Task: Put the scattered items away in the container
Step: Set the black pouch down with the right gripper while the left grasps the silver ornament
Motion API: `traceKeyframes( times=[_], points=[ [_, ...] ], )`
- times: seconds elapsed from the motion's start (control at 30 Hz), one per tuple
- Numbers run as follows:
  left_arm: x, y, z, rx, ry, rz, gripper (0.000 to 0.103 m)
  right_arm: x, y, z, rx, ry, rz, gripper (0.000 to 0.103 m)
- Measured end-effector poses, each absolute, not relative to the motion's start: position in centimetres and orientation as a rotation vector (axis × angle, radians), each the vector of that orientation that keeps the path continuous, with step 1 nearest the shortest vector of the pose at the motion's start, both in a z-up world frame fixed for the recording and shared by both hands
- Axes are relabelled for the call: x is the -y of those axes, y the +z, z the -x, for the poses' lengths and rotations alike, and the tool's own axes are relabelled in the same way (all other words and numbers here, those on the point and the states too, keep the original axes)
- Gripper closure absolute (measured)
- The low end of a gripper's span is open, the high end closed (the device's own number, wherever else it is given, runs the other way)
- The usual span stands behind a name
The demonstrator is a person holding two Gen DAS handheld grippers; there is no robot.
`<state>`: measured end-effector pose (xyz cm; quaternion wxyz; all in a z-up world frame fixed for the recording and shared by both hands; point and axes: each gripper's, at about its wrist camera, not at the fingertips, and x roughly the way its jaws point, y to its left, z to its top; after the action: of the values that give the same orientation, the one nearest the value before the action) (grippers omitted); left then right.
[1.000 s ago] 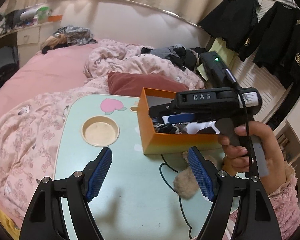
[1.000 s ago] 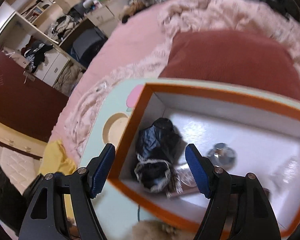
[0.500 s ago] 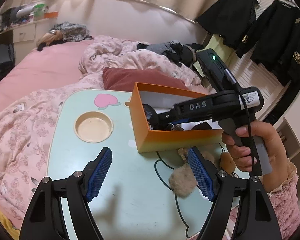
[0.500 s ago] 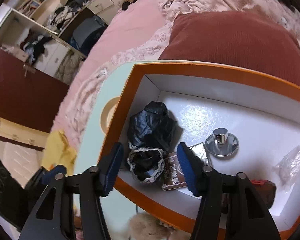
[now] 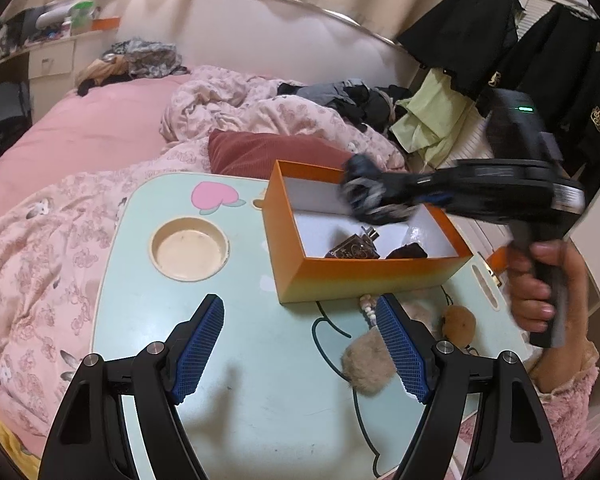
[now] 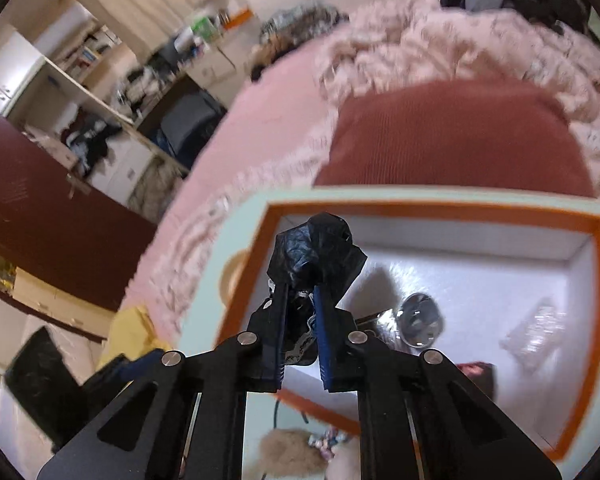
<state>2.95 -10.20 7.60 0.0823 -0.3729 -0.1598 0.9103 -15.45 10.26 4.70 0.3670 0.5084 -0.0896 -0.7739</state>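
Note:
The orange box [image 5: 364, 276] with a white inside stands on the pale green lap table [image 5: 260, 360]. My right gripper [image 6: 300, 292] hangs over the box's left end. Its jaws are closing tight on a black crumpled bundle with lace trim [image 6: 316, 252], and the pads press on it. The bundle [image 5: 364, 192] is blurred and clear of the box floor in the left wrist view. My left gripper [image 5: 299, 304] stands open above the table with nothing between its fingers. A beige fur pompom [image 5: 364, 364] and a brown one [image 5: 458, 324] lie in front of the box.
Inside the box lie a dark perfume bottle [image 5: 354, 248], a silver round piece [image 6: 420, 320] and a clear packet [image 6: 536, 336]. A round cup recess [image 5: 190, 250] sits in the table's left part. A red cushion [image 5: 268, 152] and pink bedding lie behind. A person's hand [image 5: 540, 288] holds the right gripper.
The right gripper shut on the black bundle inside the box and lifted it above the box's rim. The left gripper stayed open over the table.

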Motion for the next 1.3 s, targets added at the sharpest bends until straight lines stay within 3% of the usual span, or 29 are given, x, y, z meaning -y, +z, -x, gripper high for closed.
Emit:
traceKeyframes(
  times=[0.27,0.63,0.77,0.83,0.9,1.03,1.1,1.17,1.23,1.3],
  points=[
    [9.9,7.8,-2.8,0.477,2.712,1.127,0.025,-15.3,9.2,7.6,0.193,-2.133,-1.072,0.089],
    [5.8,10.9,1.1,0.378,2.68,1.144,0.025,-21.0,2.5,4.4,0.269,-2.13,-1.172,0.085],
    [3.0,11.2,5.6,0.325,2.619,1.289,0.025,-21.1,1.6,4.2,0.273,-2.131,-1.171,0.072],
    [1.3,10.5,8.2,0.257,2.594,1.395,0.025,-21.1,2.0,3.5,0.252,-2.173,-1.131,0.061],
    [-0.3,9.5,10.6,0.185,2.578,1.484,0.025,-21.4,2.9,2.4,0.244,-2.221,-1.058,0.044],
    [-1.7,7.1,14.3,0.126,2.551,1.629,0.025,-22.1,5.1,-0.3,0.242,-2.268,-0.924,0.039],
    [-1.9,6.1,15.9,0.101,2.574,1.678,0.029,-22.3,5.5,-0.7,0.246,-2.277,-0.912,0.038],
    [-2.0,5.2,16.9,0.087,2.594,1.733,0.043,-22.6,5.6,-0.9,0.261,-2.275,-0.904,0.038],
    [-2.2,4.4,17.3,0.123,2.546,1.763,0.05,-22.9,5.4,-0.8,0.278,-2.266,-0.909,0.038],
    [-2.6,3.8,17.3,0.144,2.49,1.783,0.052,-23.1,5.2,-0.6,0.289,-2.264,-0.92,0.038]
  ],
)
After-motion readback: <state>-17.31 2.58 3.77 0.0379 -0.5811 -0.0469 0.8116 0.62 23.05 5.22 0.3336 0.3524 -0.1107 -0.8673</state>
